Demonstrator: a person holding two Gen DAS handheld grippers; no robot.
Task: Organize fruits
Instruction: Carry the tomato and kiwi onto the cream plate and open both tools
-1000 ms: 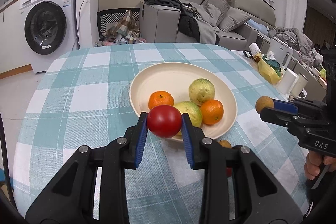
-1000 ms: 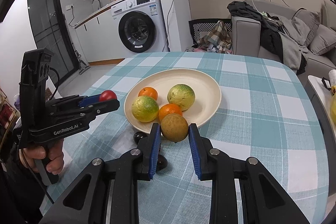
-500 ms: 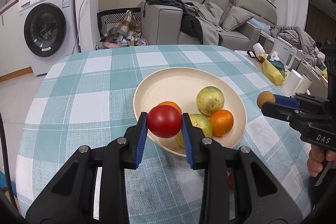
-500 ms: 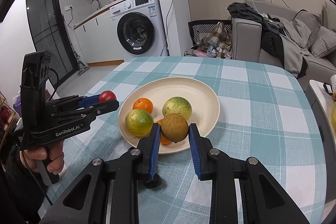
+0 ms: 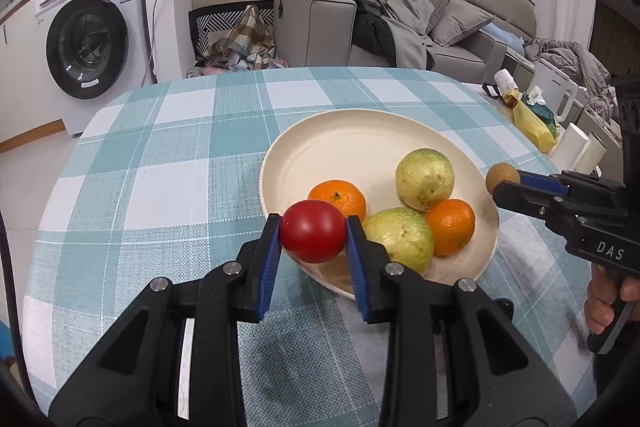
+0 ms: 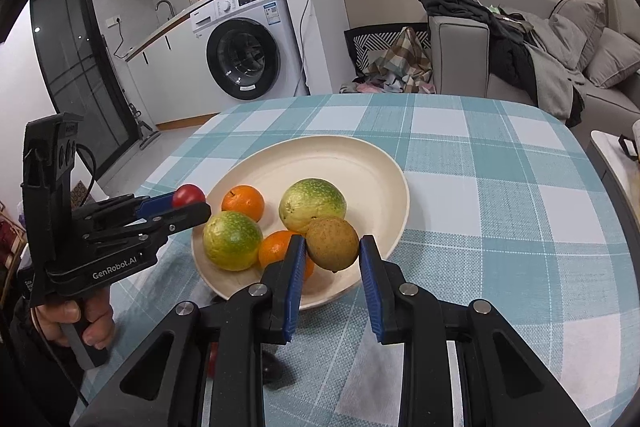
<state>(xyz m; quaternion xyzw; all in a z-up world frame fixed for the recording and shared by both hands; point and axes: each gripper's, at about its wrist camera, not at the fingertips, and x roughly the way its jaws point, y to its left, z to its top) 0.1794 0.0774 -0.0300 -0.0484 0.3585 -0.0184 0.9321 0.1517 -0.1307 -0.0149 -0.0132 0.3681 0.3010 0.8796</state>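
A cream plate (image 5: 360,143) (image 6: 360,163) on the checked tablecloth holds two oranges (image 5: 338,195) (image 5: 450,225) and two green-yellow fruits (image 5: 424,173) (image 5: 400,237). My left gripper (image 5: 313,239) is shut on a red tomato (image 5: 313,235) above the plate's near left rim; it also shows in the right wrist view (image 6: 188,201). My right gripper (image 6: 332,259) holds a brown round fruit (image 6: 332,243) over the plate's near rim, touching the left pad with a small gap at the right pad; it shows at right in the left wrist view (image 5: 502,179).
The table (image 5: 168,155) has a teal and white checked cloth. Small dark and red fruits (image 6: 272,367) lie on the cloth under my right gripper. A yellow bag, white cups and a kettle (image 5: 556,103) stand off the right edge. A washing machine and sofa lie beyond.
Both grippers have moved forward over the plate's near rim with their fruits. The right jaws have spread slightly around the brown fruit.
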